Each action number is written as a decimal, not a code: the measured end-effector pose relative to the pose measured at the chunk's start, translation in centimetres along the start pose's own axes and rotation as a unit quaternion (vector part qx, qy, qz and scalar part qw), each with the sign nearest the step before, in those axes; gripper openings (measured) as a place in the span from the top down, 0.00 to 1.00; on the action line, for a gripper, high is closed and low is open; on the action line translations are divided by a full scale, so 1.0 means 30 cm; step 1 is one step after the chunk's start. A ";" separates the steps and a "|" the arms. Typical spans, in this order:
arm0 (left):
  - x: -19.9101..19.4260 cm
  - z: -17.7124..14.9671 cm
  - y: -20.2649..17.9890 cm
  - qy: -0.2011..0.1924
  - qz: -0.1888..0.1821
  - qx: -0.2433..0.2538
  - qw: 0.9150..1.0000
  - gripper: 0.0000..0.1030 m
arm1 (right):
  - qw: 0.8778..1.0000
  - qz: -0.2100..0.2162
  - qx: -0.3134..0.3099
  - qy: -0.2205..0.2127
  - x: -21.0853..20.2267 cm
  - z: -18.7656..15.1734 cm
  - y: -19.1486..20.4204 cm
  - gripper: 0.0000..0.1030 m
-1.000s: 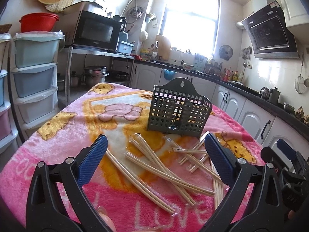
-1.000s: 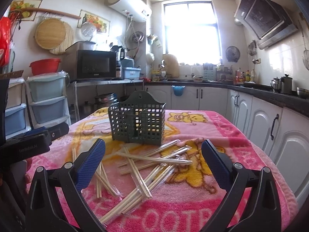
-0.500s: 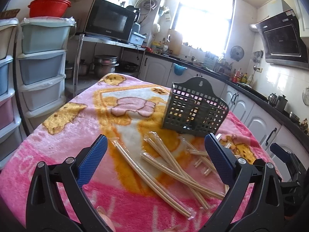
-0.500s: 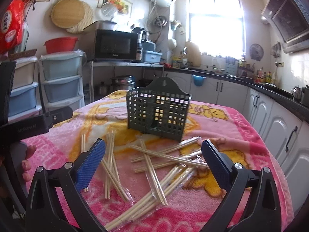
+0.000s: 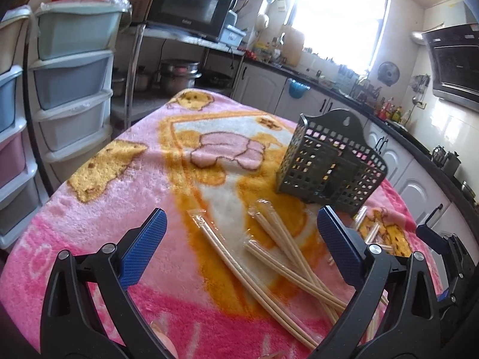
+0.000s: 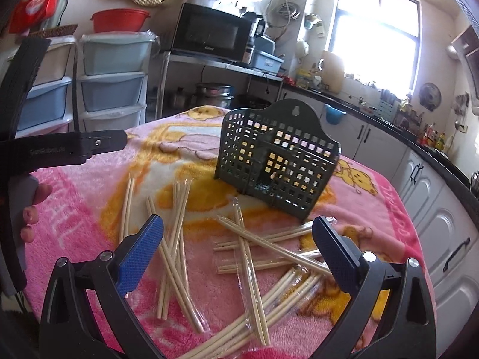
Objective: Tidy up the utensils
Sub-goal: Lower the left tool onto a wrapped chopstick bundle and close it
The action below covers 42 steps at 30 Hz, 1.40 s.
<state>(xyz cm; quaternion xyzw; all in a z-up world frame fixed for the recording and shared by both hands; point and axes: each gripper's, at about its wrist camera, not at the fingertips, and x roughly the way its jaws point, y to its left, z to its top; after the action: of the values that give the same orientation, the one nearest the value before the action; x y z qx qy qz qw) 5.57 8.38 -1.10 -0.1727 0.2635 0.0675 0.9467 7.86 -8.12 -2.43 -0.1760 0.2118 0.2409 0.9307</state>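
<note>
Several pairs of wooden chopsticks in clear wrappers [image 6: 254, 257] lie scattered on the pink blanket-covered table [image 6: 83, 197]; the left wrist view shows them too, chopsticks [image 5: 269, 257]. Behind them stands a dark green perforated utensil holder [image 6: 278, 161], upright, also visible as the holder [image 5: 332, 164]. My left gripper [image 5: 239, 248] hovers open over the nearest chopsticks with nothing between its blue pads. My right gripper [image 6: 236, 251] is open above the crossed pile, holding nothing. The left gripper body [image 6: 60, 149] and a hand [image 6: 33, 209] show at the right view's left edge.
Stacked plastic drawers [image 5: 71, 89] stand left of the table. A microwave [image 6: 212, 33] sits on a metal shelf behind, with pots below. White cabinets and a dark counter [image 6: 434, 194] run along the right. The table edge falls off near the cabinets.
Both grippers have tilted down and moved closer over the table, so the chopsticks and holder appear larger and nearer. Nothing was picked up; the chopsticks lie as before.
</note>
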 end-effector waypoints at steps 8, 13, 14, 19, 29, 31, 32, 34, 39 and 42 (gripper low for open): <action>0.110 0.024 0.040 0.054 0.024 -0.011 0.998 0.10 | 0.999 0.005 -0.039 0.028 0.087 0.023 0.010 0.06; 0.172 0.039 0.067 0.080 0.025 -0.022 0.996 0.10 | 0.996 0.008 -0.070 0.046 0.147 0.027 0.021 0.07; 0.186 0.042 0.074 0.086 0.025 -0.025 0.996 0.10 | 0.996 0.008 -0.075 0.053 0.163 0.027 0.018 0.07; 0.247 0.054 0.101 0.112 0.019 -0.036 0.993 0.12 | 0.992 0.007 -0.099 0.075 0.223 0.024 0.021 0.17; 0.323 0.027 0.130 0.167 0.008 -0.054 0.984 0.36 | 0.981 0.002 -0.160 0.112 0.325 0.018 0.050 0.27; 0.328 0.028 0.126 0.171 0.009 -0.051 0.984 0.38 | 0.977 0.001 -0.178 0.119 0.344 0.017 0.063 0.27; 0.332 0.029 0.127 0.172 0.009 -0.052 0.984 0.40 | 0.975 -0.005 -0.187 0.123 0.352 0.015 0.070 0.28; 0.340 0.031 0.130 0.175 0.009 -0.053 0.983 0.43 | 0.972 -0.011 -0.198 0.128 0.369 0.013 0.079 0.34; 0.356 0.035 0.135 0.179 0.020 -0.042 0.983 0.63 | 0.972 -0.004 -0.189 0.140 0.397 0.023 0.077 0.44; 0.360 0.033 0.142 0.178 0.027 -0.036 0.983 0.78 | 0.972 0.001 -0.183 0.146 0.412 0.029 0.069 0.53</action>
<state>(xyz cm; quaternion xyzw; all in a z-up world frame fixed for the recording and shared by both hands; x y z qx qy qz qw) 14.31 13.11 -7.19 -0.2085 0.4294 0.0702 0.8759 16.88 -1.41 -8.07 -0.3762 0.2979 0.2478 0.8416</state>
